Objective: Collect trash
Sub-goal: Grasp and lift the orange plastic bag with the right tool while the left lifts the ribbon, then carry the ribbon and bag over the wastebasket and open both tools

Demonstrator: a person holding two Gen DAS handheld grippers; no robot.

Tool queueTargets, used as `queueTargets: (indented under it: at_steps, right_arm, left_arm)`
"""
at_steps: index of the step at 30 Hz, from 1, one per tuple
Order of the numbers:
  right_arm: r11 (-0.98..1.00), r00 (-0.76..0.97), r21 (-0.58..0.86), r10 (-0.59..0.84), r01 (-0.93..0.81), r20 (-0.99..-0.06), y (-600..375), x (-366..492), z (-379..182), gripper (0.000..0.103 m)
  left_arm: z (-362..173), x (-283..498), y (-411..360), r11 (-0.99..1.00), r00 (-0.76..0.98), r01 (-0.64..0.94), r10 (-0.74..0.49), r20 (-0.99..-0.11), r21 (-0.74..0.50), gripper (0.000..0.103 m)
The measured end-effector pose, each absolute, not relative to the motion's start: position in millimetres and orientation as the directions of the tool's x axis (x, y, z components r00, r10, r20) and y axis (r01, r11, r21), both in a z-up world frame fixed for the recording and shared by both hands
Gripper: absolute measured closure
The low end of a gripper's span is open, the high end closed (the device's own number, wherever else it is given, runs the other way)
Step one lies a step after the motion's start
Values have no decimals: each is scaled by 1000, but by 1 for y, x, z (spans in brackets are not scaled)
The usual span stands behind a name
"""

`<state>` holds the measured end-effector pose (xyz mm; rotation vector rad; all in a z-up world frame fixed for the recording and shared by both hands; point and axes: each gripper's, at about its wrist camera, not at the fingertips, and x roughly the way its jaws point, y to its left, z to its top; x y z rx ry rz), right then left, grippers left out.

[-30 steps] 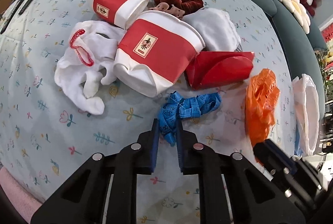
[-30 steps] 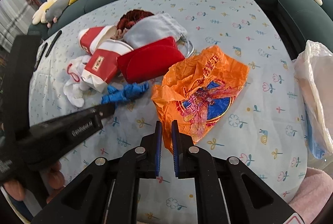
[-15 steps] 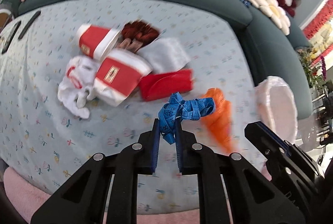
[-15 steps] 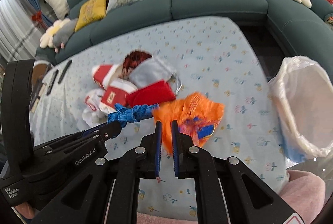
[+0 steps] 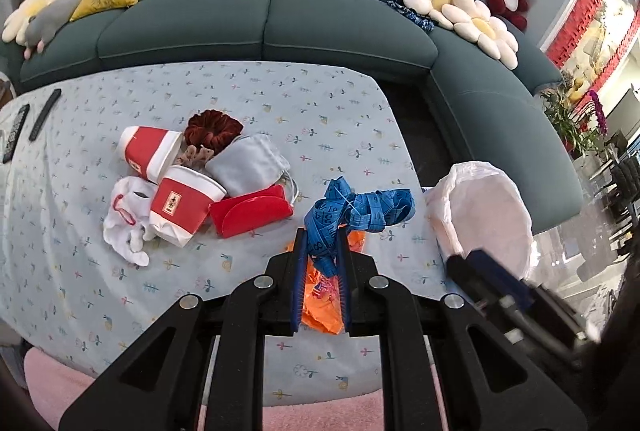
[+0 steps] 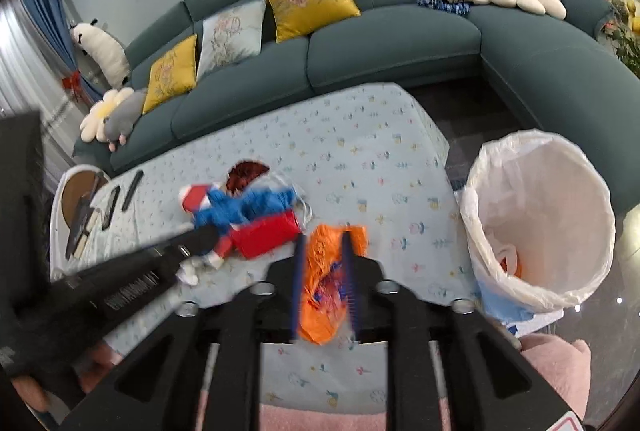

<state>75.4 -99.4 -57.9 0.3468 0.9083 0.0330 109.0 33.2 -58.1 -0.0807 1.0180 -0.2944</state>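
My left gripper (image 5: 320,251) has its jaws pinched on a tangled blue cloth measuring tape (image 5: 356,209), which is lifted clear of the floral-print light blue tablecloth (image 5: 304,111) and bunches up beyond the fingertips. My right gripper (image 6: 323,255) has its jaws pinched on a crumpled orange plastic bag (image 6: 328,283), held above the near right part of the table; this view is motion-blurred, so fine detail is not readable. The white-lined round trash bin (image 6: 536,223) stands off the right end of the table, near the right gripper, with its mouth open. On the left part of the table lie two red-and-white paper cups (image 5: 180,205), tipped on their sides, a white cloth with a red loop (image 5: 124,219), a grey fabric pouch (image 5: 246,169), a flat red pouch (image 5: 252,211) and a dark red scrunchie (image 5: 214,127), all clustered and touching. A dark teal sofa (image 5: 344,35) curves round the far side.
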Motion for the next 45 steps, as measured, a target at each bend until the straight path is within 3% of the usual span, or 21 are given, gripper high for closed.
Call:
queueTargets:
  at_steps: [1,9,13,19,20,22,27,45]
  right_arm:
    - [945,606,306,179,113,-775,-97,76,-64,64]
    - [966,457,258,225,11,-861,-43,88,-135,64]
    - [971,405,240,227,-20,-885,-22,98,-162,54]
    - [977,363,209,205,-29,-909,-10,113,-188,54]
    - [978,353,207,201,-22,-914,-10,116,-193,57]
    - [977,339,215,206,-12,-918,-13,119,-198,86]
    - [969,402,245,213,30,-891,-37,117,-178,91]
    - [902,677,370,129,224,-724,-184,88,-63,91]
  left_arm:
    - [-60,109,35,961,488,197,-267,-831,-194,89]
    - [-89,116,66,980,448,117,-196,-872,-160,89]
    - [-105,123,84,987,423,71,-161,-892,-144,89]
    - [-120,130,96,991,395,40,-133,-909,-127,89]
    - [-122,131,96,991,392,38,-130,-911,-126,89]
    - [-125,134,98,992,387,34,-125,-914,-122,89]
    - [-125,138,90,991,385,45,-133,-913,-125,89]
    - [-80,132,-43,953,432,271,-247,-868,-137,89]
